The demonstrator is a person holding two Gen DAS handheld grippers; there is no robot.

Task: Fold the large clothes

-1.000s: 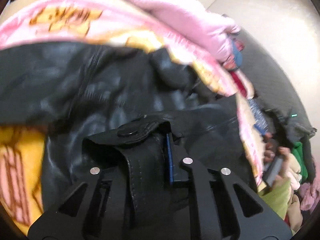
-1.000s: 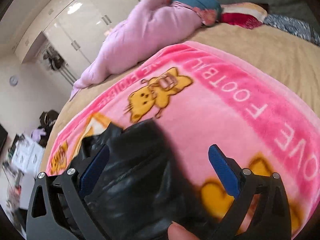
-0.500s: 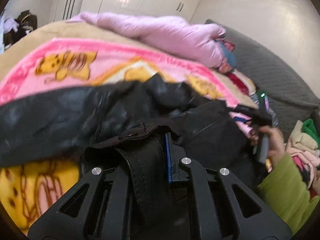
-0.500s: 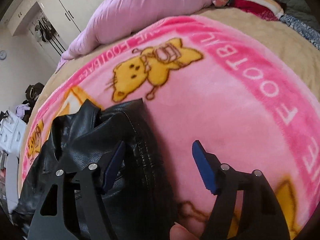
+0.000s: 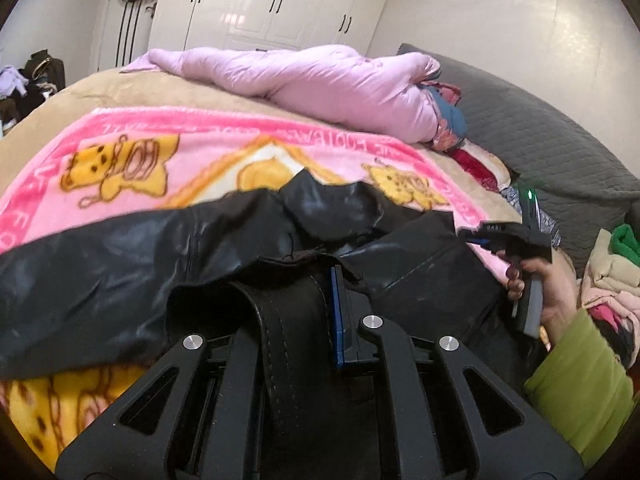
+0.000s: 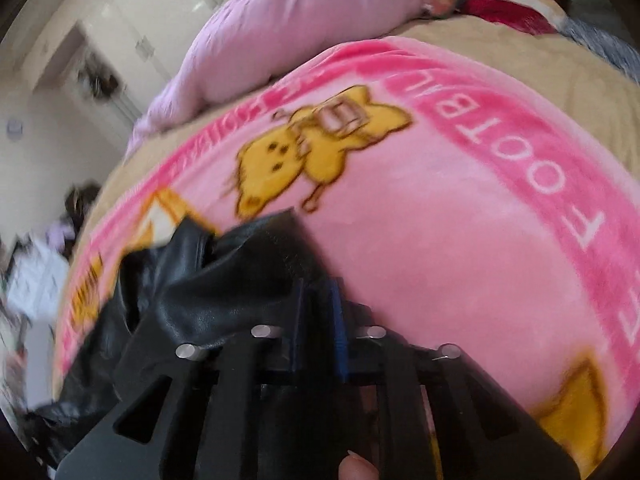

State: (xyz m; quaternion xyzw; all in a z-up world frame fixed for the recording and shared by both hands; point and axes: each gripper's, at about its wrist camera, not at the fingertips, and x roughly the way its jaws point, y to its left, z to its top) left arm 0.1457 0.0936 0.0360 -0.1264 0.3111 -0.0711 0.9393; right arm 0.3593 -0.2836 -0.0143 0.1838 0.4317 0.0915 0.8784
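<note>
A black leather jacket [image 5: 120, 256] lies crumpled on a pink cartoon blanket [image 5: 132, 152] on the bed. My left gripper [image 5: 308, 292] is shut on a stitched strap-like edge of the jacket and holds it up close to the camera. My right gripper [image 6: 316, 300] is shut on another edge of the jacket [image 6: 192, 292], low over the blanket [image 6: 440, 240]. In the left wrist view the right gripper [image 5: 508, 240] shows at the jacket's right side, held by a hand in a green sleeve.
A lilac padded coat [image 5: 320, 80] lies across the far side of the bed. A grey quilted headboard [image 5: 520, 128] stands at the right. A pile of clothes [image 5: 608, 264] sits at the right edge. White wardrobes [image 5: 272, 0] line the back wall.
My right gripper has closed from wide open onto the jacket's edge. My left gripper kept its grip and has pulled back and up, so more of the bed shows.
</note>
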